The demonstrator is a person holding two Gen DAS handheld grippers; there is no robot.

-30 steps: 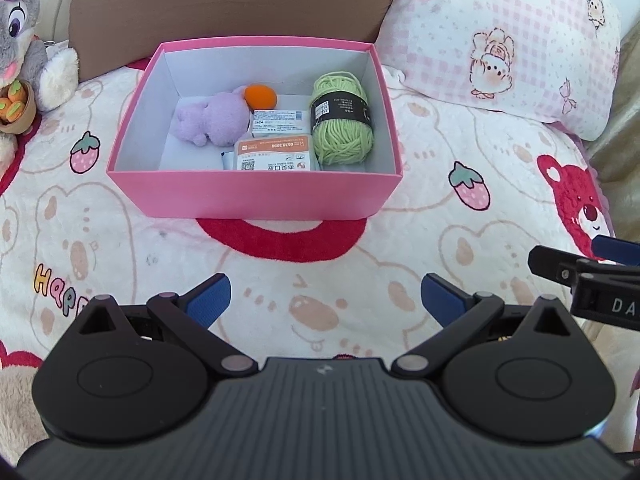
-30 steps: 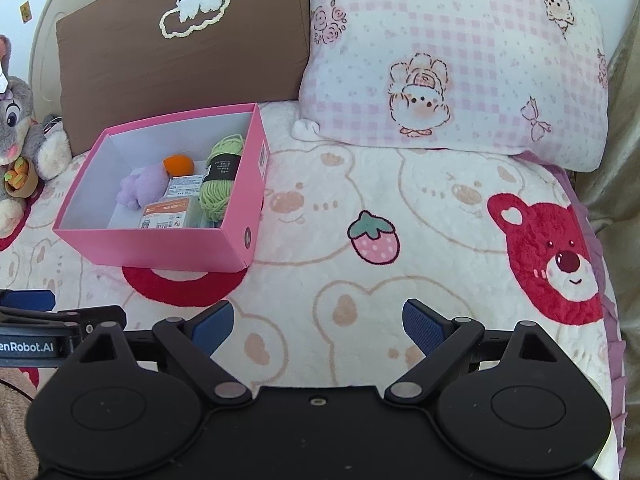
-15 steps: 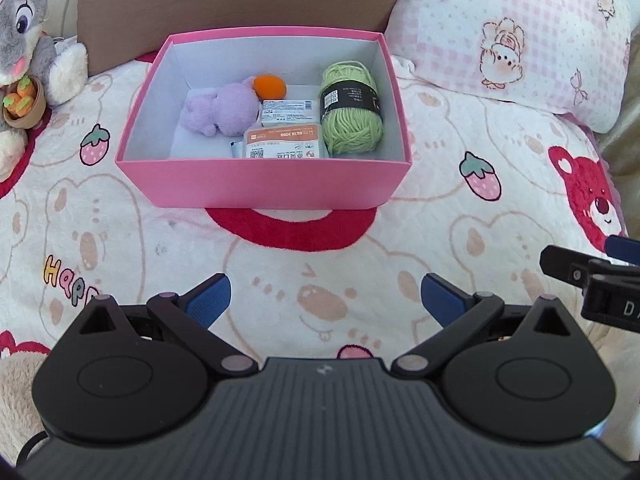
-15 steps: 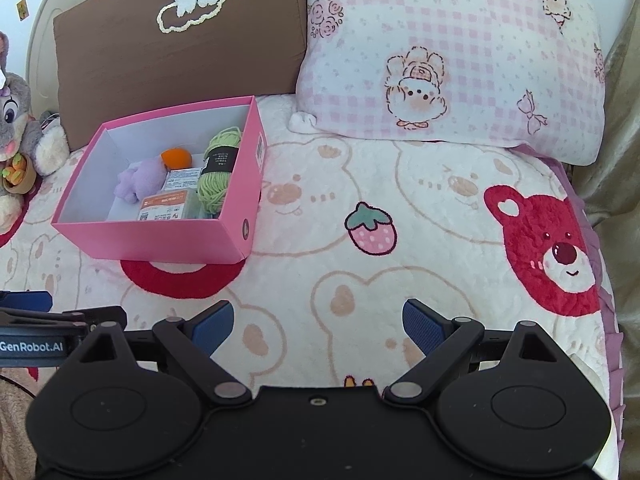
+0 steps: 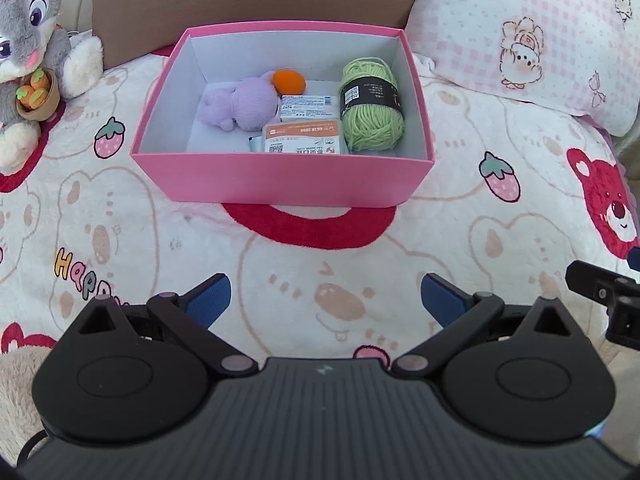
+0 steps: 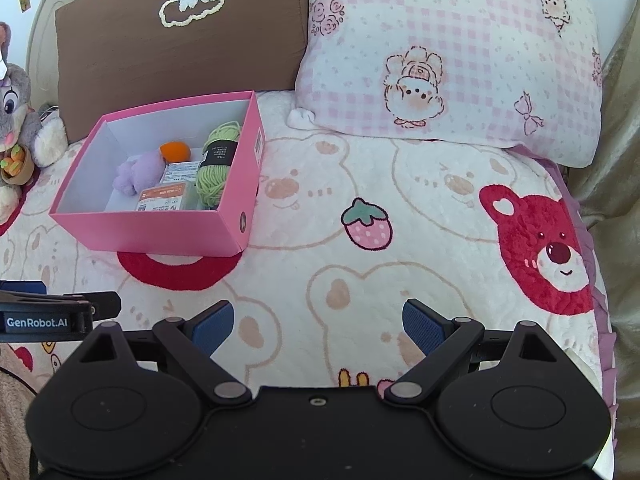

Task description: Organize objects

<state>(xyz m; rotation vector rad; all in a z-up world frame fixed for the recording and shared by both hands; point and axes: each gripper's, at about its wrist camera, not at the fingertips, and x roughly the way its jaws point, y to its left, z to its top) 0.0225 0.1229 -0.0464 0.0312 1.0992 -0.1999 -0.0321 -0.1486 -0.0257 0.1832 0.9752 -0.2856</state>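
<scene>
Grey bunny plush [image 5: 28,40] (beside pink box [image 5: 280,178]); pillows behind.

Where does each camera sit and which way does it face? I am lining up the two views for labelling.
Left wrist: on the left gripper, low over the blanket, facing the pink box head-on; own open fingers show, plus the right gripper's tip at the right edge.
Right wrist: on the right gripper, further right, facing the pink pillow; own open fingers show, plus the left gripper at the left edge.
Shared: box, green yarn, brown pillow, bunny plush.
</scene>
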